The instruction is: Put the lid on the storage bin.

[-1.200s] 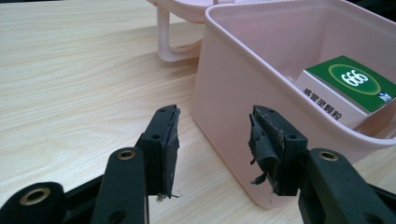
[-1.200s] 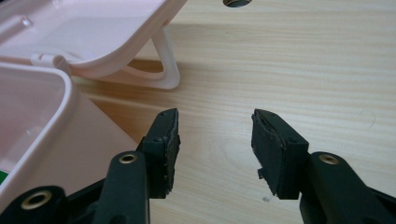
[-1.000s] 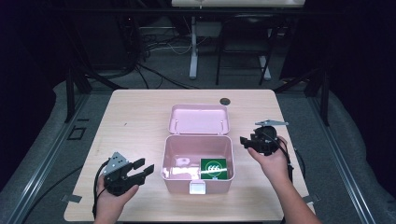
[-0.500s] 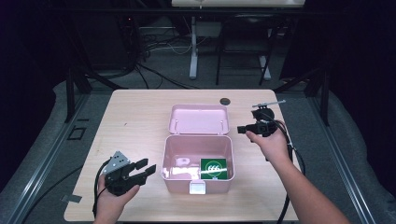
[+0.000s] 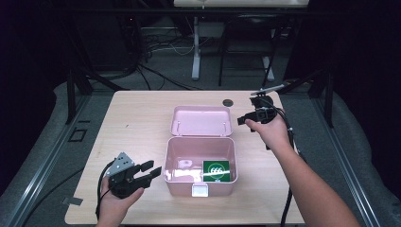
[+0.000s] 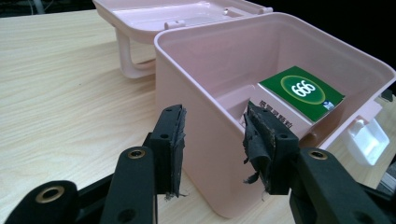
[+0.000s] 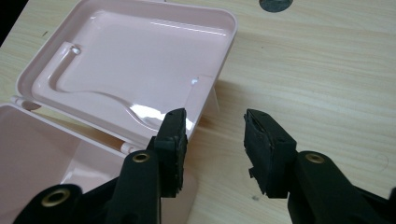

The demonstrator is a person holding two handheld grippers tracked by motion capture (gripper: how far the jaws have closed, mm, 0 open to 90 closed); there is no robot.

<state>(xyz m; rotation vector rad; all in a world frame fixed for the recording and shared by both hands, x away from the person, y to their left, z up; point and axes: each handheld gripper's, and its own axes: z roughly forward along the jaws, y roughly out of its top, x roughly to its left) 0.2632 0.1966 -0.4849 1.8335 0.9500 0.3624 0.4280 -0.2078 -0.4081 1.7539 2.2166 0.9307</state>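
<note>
Trouble could come from my right tool [image 5: 249, 119], jaws wide and empty at the lid's three o'clock edge: a clumsy nudge might slam the flat pink plastic lid [image 5: 200, 120] or skid the open pink plastic box [image 5: 199, 177] across the pale wooden table [image 5: 137, 118]. My left tool [image 5: 152, 172], also wide and empty, waits at the box's nine o'clock. A green carton marked 666 [image 5: 216, 170] lies inside.

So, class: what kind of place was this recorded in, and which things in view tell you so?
Probably a lab or recording studio, not a home: a bare wooden table stands alone among black curtains, loose cables trail across the floor behind it, and metal frame legs stand beyond.
</note>
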